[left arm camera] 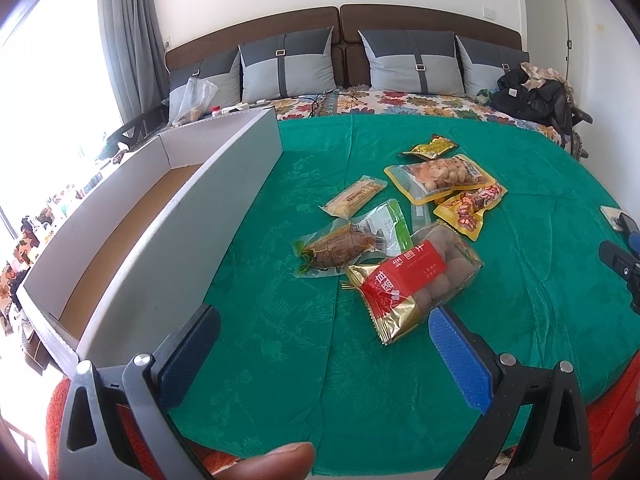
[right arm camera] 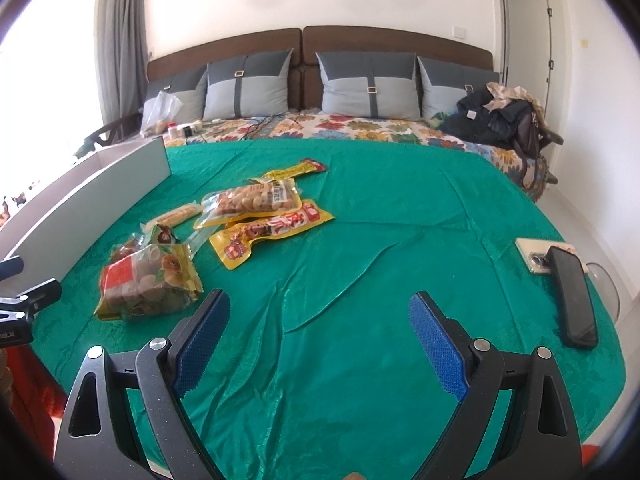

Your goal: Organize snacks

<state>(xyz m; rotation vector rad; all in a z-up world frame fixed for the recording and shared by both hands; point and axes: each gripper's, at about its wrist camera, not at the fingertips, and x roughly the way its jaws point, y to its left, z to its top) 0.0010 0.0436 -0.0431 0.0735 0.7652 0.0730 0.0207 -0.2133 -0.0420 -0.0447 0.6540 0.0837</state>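
Lying just ahead of the wide-open, empty left gripper (left arm camera: 324, 344), snacks (left arm camera: 404, 236) sit beside the box (left arm camera: 192, 216); the right gripper (right arm camera: 320, 320) gapes empty too.

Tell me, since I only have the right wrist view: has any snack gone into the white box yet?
Observer: Not that I can see. In the left wrist view, the white box shows a bare brown floor.
Operator: And the left gripper?
Observer: The left gripper is open and holds nothing. Its fingers are over the green cloth, just short of the red-labelled pack.
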